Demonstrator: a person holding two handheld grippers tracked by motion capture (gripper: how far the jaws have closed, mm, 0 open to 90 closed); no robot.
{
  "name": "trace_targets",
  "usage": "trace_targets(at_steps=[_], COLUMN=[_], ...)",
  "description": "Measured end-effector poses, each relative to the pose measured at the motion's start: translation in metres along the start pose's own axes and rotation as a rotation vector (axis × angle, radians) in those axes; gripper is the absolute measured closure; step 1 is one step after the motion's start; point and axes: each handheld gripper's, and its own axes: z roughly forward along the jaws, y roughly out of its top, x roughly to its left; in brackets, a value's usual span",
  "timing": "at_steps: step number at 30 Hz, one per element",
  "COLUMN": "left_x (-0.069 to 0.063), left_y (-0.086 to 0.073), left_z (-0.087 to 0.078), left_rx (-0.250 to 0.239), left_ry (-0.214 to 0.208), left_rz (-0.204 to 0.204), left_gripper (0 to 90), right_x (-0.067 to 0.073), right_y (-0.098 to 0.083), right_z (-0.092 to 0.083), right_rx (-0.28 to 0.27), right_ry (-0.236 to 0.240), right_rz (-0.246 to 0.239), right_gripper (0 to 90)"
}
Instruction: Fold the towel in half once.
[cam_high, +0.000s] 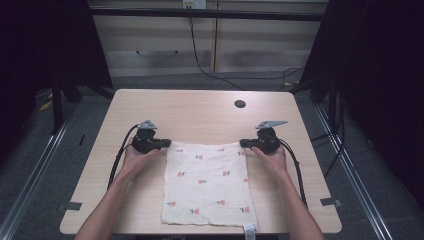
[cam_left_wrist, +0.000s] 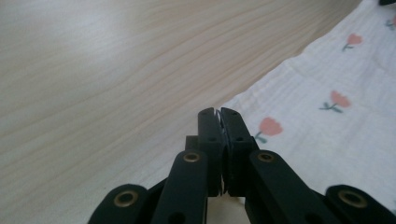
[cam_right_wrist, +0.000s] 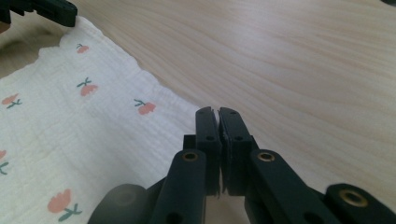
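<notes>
White flowered cloth (cam_high: 207, 182) lies mid-frame on the table (cam_high: 200, 110), its far corners pinched by left tool (cam_high: 167, 144) and right tool (cam_high: 243, 143); gripper views show both jaws clamped tight.

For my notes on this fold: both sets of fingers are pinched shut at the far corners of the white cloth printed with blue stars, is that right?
Only the print is wrong: the white muslin cloth carries small pink tulips, clear in the left gripper view. The left gripper and right gripper are indeed shut at its far corners.
</notes>
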Motion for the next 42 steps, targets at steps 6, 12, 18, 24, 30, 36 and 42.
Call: trace_targets(at_steps=[6,12,18,24,30,36,42], left_x=[-0.001,-0.009,-0.009,-0.013,-0.014,-0.019,-0.012], left_y=[0.016,0.029,0.041,0.062,0.082,0.090,0.066], left_z=[-0.016,-0.032,-0.043,-0.055,-0.067,-0.082,-0.080], left_rx=[-0.082,-0.149,-0.203,-0.264,-0.292,-0.318,-0.271], left_ry=[-0.012,-0.030,-0.027,-0.033,-0.026,-0.022,-0.009], left_rz=[-0.015,0.009,-0.009,0.004,0.024,0.069,0.075], left_gripper=[88.2,88.1,88.2,88.2,88.2,88.1,88.1], right_x=[0.001,0.001,0.002,0.007,0.009,0.012,0.011], right_y=[0.010,0.022,0.033,0.047,0.064,0.077,0.061], right_z=[-0.010,-0.023,-0.034,-0.044,-0.054,-0.066,-0.064], right_rx=[-0.032,-0.069,-0.101,-0.139,-0.179,-0.227,-0.206], right_ry=[-0.005,-0.010,-0.012,-0.009,-0.010,-0.006,0.004], right_rz=[-0.006,-0.014,-0.018,-0.037,-0.043,-0.058,-0.059], right_gripper=[87.6,87.5,87.6,87.6,87.6,87.7,87.7])
